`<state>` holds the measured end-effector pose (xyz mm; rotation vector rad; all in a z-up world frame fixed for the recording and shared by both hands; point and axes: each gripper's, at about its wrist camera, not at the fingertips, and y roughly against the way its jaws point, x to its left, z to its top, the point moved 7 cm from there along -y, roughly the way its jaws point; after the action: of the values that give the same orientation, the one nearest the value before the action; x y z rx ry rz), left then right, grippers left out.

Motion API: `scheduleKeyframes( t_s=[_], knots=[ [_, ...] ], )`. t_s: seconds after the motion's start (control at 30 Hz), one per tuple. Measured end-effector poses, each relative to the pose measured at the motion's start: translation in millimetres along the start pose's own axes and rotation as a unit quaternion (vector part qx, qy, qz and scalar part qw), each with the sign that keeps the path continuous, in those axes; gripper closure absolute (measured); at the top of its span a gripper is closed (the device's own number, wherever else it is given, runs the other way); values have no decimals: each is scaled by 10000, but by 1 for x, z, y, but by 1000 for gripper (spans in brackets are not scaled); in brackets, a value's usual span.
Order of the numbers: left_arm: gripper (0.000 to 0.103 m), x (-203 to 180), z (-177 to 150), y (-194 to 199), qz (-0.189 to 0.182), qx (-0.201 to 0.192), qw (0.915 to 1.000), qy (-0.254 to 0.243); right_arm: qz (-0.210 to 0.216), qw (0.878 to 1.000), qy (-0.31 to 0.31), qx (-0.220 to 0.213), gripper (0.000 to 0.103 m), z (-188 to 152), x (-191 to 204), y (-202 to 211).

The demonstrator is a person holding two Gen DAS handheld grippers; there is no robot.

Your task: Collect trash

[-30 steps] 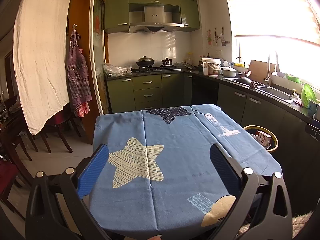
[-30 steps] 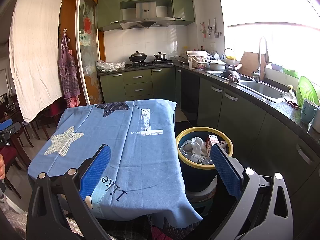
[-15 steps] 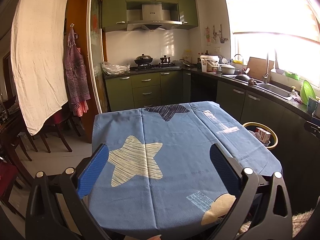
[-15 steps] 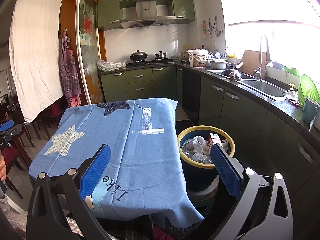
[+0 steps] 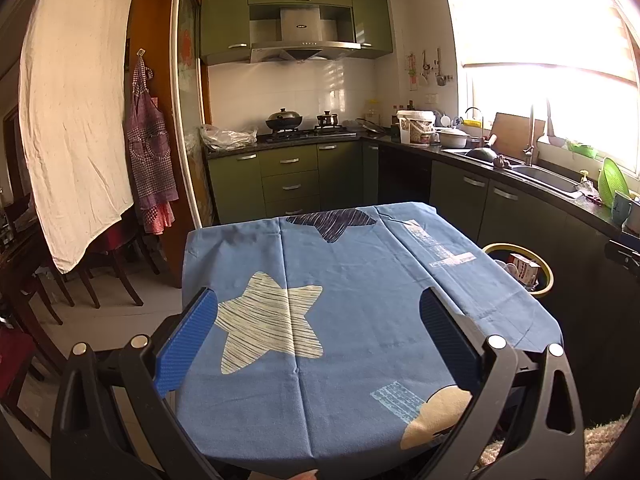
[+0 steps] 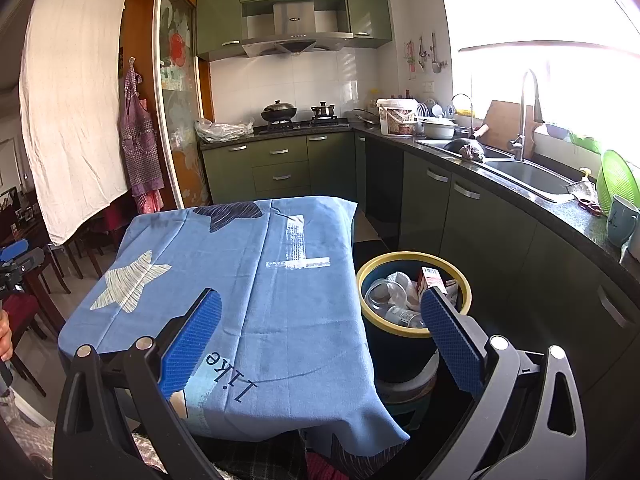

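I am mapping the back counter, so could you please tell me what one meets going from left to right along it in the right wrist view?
Plastic bag → black wok → small pot → white bucket → white bowl → faucet → green colander.

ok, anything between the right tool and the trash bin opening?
Nothing visible. The right tool is open and empty; the trash bin stands beside the table, its open top unobstructed, already holding cups and a carton.
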<state>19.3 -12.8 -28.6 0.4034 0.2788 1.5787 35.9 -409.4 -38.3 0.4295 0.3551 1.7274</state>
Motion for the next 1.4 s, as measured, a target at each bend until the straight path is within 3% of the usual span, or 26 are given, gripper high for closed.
scheduleKeyframes(
  t_s=[1.07,1.4],
  knots=[
    [7,3,-3,-16,-112,83,9998,139,-15,9999,-54,123,5,-5,-3,-11],
    [7,6,-9,-42,-89,517,9985,164,63,9997,-52,243,5,-11,1,-27]
  ],
)
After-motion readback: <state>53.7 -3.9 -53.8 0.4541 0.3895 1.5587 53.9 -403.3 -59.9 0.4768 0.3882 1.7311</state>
